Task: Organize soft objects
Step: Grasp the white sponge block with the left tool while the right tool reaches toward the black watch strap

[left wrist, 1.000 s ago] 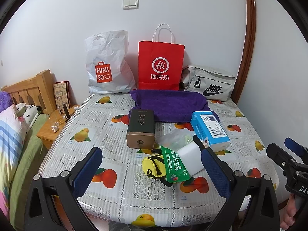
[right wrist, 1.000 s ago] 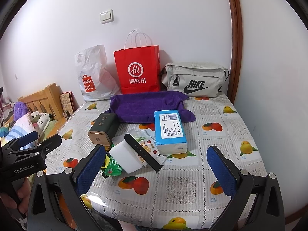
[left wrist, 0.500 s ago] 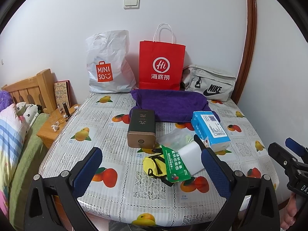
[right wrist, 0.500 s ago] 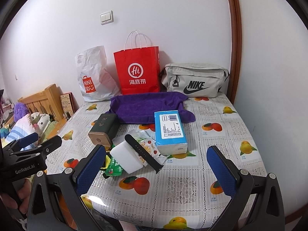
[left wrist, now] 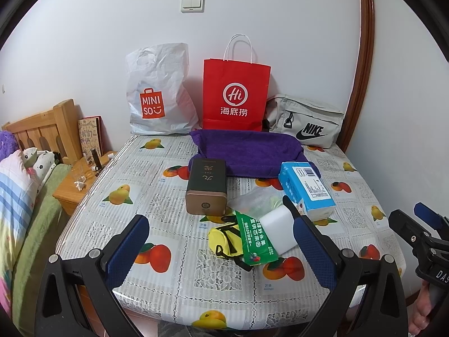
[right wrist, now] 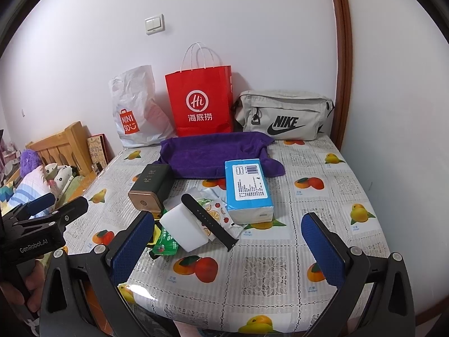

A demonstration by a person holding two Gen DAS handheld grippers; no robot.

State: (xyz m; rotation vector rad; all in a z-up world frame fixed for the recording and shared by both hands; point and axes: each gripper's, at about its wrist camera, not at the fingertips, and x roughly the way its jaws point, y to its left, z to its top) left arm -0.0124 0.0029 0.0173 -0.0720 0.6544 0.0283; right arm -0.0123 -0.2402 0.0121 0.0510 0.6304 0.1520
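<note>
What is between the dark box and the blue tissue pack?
In the right wrist view, a crumpled clear plastic bag and a fruit-print packet lie between the dark box and the blue tissue pack, with a black strap just in front.

The wall point(left wrist: 280, 22) behind was plain white, with a double light switch point(left wrist: 192, 3) set high on it. A dark wooden door frame point(left wrist: 362, 64) curved down the right side. A fruit-printed cloth covered the table point(left wrist: 168, 196). To the left stood a wooden headboard point(left wrist: 36, 129) and a low nightstand point(left wrist: 75, 185) — beside them a bed point(left wrist: 16, 196) with striped bedding. The light was even and soft.
</note>
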